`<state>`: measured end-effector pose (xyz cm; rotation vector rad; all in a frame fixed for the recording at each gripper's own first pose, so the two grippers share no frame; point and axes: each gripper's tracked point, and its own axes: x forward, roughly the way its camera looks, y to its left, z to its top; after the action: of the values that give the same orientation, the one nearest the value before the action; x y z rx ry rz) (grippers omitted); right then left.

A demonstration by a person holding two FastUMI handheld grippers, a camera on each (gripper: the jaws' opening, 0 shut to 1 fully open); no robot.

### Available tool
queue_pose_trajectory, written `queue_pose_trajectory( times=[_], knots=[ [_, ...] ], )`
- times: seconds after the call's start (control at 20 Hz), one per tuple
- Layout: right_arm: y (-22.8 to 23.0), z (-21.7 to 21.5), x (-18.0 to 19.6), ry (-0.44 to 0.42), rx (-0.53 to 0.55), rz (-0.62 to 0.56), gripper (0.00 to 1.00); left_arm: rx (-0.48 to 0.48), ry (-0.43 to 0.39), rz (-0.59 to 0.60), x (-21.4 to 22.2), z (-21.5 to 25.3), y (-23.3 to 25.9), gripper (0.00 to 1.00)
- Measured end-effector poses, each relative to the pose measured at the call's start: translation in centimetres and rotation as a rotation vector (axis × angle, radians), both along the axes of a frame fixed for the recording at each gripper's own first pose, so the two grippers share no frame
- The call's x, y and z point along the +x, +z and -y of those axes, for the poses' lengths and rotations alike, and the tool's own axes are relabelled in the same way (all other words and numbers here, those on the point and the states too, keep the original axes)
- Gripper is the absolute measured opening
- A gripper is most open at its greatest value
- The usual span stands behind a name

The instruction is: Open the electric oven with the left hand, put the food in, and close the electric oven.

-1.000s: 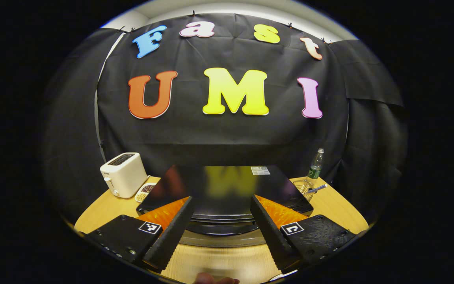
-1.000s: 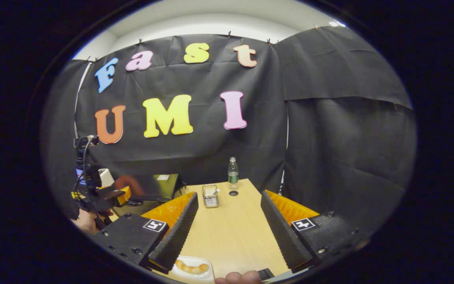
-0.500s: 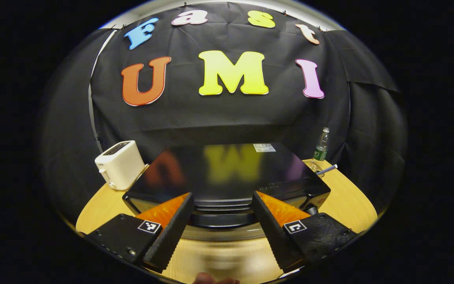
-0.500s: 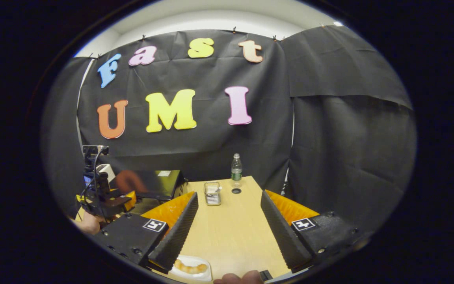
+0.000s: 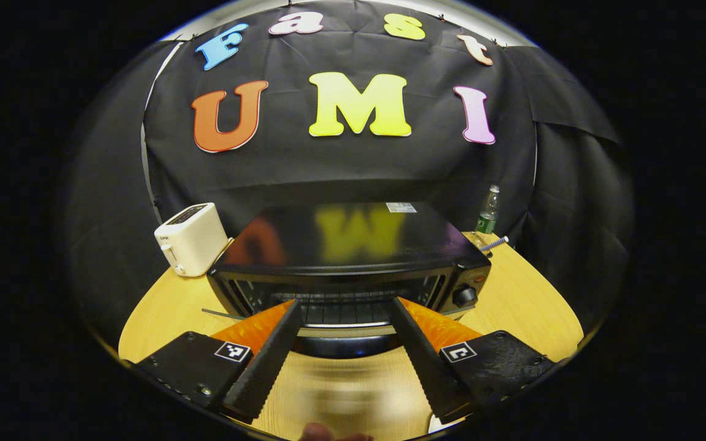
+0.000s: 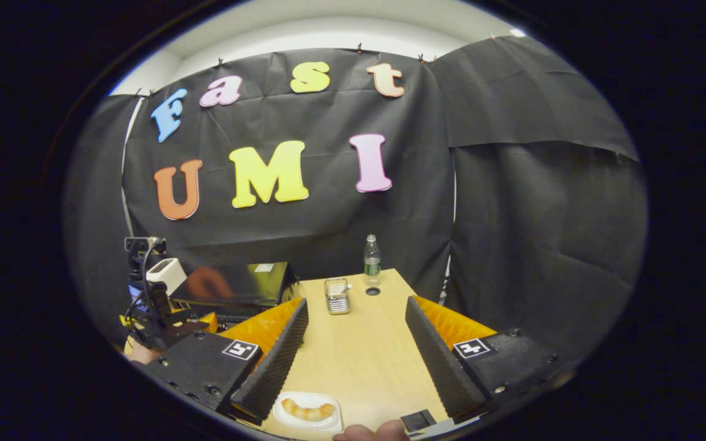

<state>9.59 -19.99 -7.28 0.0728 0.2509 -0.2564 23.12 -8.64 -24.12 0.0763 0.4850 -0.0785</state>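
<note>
Table [image 6: 359, 343] | left hand-held gripper [image 5: 344, 318] fingers apart at oven [image 5: 347, 245] | right hand-held gripper [image 6: 356, 324] apart, level

Lighting is even and moderately bright, coming from overhead; shadows on the table [image 6: 359, 361] are faint. The glossy top of the electric oven [image 5: 353, 236] mirrors the wall. In the left gripper view the oven door's front edge and the table's near edge are smeared with blur. Fisheye distortion bends both views strongly toward their rims.
</note>
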Motion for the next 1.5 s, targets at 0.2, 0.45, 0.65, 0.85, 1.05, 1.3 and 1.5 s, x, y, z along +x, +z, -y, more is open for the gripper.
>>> queue_pose_trajectory(
  times=[0.2,0.45,0.65,0.85,1.05,1.3,1.5],
  knots=[
    [-0.6,-0.3,-2.3,-0.021,-0.004,-0.008,0.97,-0.007,0.013,-0.084,-3.2,-1.2,-2.9,0.98],
    [-1.1,0.1,-4.8,-0.051,-0.019,-0.029,0.97,-0.036,0.019,-0.172,-6.0,-1.3,-6.1,0.98],
    [-1.3,0.2,-5.9,-0.07,-0.028,-0.044,0.97,-0.009,0.005,-0.234,-6.3,-1.4,-8.5,0.98],
    [-1.7,-0.8,-6.5,-0.066,-0.028,-0.055,0.98,-0.011,-0.01,-0.319,-7.8,-1.6,-11.4,0.98],
    [-1.4,-1.4,-6.7,-0.049,-0.047,-0.062,0.98,0.039,-0.049,-0.338,-8.2,-1.6,-13.1,0.98],
    [-2.2,-3.2,-6.9,-0.01,-0.038,-0.087,0.98,0.027,-0.036,-0.365,-8.6,-1.5,-13.7,0.99],
    [-2.4,-3.8,-6.9,0.008,-0.033,-0.085,0.97,0.028,-0.027,-0.314,-8.0,-1.7,-12.7,0.97]
  ],
)
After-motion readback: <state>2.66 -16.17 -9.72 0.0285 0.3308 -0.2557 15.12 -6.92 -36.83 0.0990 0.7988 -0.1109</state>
